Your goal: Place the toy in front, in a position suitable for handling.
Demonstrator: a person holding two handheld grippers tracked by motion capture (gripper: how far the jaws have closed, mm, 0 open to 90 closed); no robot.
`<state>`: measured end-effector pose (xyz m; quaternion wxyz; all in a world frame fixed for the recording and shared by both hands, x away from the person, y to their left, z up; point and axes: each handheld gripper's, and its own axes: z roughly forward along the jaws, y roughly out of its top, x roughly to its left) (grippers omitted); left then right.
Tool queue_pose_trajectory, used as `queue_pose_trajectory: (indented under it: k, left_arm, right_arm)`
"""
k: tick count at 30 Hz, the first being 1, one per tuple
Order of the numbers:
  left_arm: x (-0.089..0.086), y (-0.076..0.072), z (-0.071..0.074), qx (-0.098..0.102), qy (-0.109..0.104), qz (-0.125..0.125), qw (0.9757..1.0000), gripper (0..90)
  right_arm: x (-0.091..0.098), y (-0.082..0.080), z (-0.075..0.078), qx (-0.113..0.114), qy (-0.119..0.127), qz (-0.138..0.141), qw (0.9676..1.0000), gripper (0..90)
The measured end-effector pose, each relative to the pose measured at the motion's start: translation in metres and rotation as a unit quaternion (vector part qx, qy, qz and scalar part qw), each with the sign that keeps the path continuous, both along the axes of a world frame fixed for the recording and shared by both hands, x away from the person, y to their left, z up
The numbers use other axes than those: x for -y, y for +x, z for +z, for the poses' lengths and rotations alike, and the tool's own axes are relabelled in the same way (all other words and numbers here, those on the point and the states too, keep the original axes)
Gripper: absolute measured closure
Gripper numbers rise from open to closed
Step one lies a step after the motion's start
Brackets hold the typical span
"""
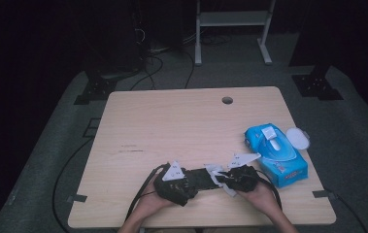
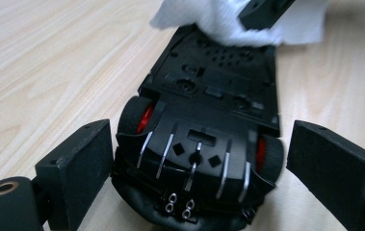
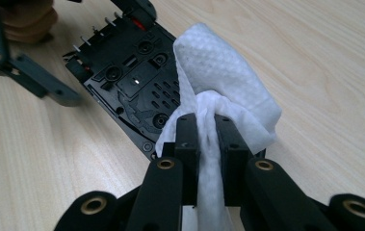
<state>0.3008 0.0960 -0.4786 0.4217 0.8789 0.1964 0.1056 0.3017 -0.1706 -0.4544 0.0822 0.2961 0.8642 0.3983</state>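
A black toy car with red wheel hubs lies upside down on the wooden table, near the front edge. My left gripper is open, a pad on each side of the car's end with a gap to both wheels. My right gripper is shut on a white wet wipe, which drapes over the other end of the car's underside. In the high view the two grippers face each other, left gripper and right gripper, with the car between them.
A blue pack of wet wipes lies at the right of the table, its white lid flipped open. A cable hole sits near the far edge. Beyond the table stand a white frame and dark stands.
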Motion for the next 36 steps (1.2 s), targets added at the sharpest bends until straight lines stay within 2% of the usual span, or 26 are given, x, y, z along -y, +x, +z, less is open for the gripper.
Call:
queue_pose_trajectory:
  k: [1,3,8,13,17,18,21,23,24,26,28,30,31,33,36]
  left_arm:
    - [0.001,0.001,-0.001,0.005,0.008,-0.001,1.0,8.8]
    - [0.001,0.0,0.001,0.019,0.023,-0.005,0.9995,14.9]
    - [0.002,-0.004,0.002,0.027,0.034,-0.029,0.9986,18.5]
    - [0.006,-0.007,0.0,0.022,0.026,-0.05,0.9982,19.2]
    - [0.007,-0.008,0.0,0.021,0.028,-0.058,0.9977,19.5]
    - [0.006,-0.008,0.001,0.02,0.025,-0.059,0.9977,19.5]
    - [0.003,-0.007,0.002,0.018,0.015,-0.064,0.9977,21.1]
    - [0.002,-0.007,0.002,0.015,0.018,-0.062,0.9978,22.5]
    - [0.001,-0.007,0.001,0.012,0.016,-0.061,0.9979,22.5]
    - [0.002,-0.006,0.001,0.012,0.015,-0.06,0.998,22.5]
    - [0.002,-0.007,0.002,0.017,0.017,-0.061,0.9979,22.4]
    - [0.001,-0.007,0.003,0.02,0.017,-0.055,0.9981,21.1]
    - [0.0,-0.006,0.003,0.012,0.01,-0.054,0.9984,19.5]
    - [-0.003,-0.006,0.003,0.015,0.009,-0.058,0.9981,19.0]
    - [-0.003,-0.007,0.004,0.02,0.012,-0.063,0.9978,19.9]
  right_arm:
    - [0.0,0.0,0.0,-0.001,0.002,0.002,1.0,81.5]
    - [0.001,0.001,-0.001,-0.004,0.006,0.001,1.0,81.5]
    - [0.003,-0.003,0.0,-0.018,0.011,0.008,0.9997,81.6]
    - [-0.011,-0.014,0.002,-0.03,0.023,0.055,0.9978,81.7]
    - [-0.021,-0.02,0.006,-0.013,0.004,0.074,0.9972,81.7]
    - [-0.019,-0.019,0.006,-0.009,0.002,0.067,0.9977,81.7]
    - [-0.001,-0.012,0.006,0.005,-0.021,0.024,0.9995,81.7]
    - [0.014,-0.007,0.003,-0.002,-0.023,-0.009,0.9997,81.8]
    - [0.018,-0.006,0.002,-0.009,-0.014,-0.013,0.9998,81.8]
    - [0.019,-0.009,0.002,-0.014,-0.002,-0.007,0.9999,81.7]
    - [0.01,-0.013,0.003,-0.01,0.001,0.016,0.9998,81.7]
    - [-0.001,-0.018,0.003,0.0,-0.006,0.03,0.9995,81.7]
    - [-0.003,-0.019,0.003,-0.005,-0.002,0.041,0.9992,81.7]
    - [-0.005,-0.02,0.0,-0.025,0.022,0.052,0.9981,81.7]
    - [-0.003,-0.017,0.0,-0.032,0.027,0.055,0.9976,81.7]
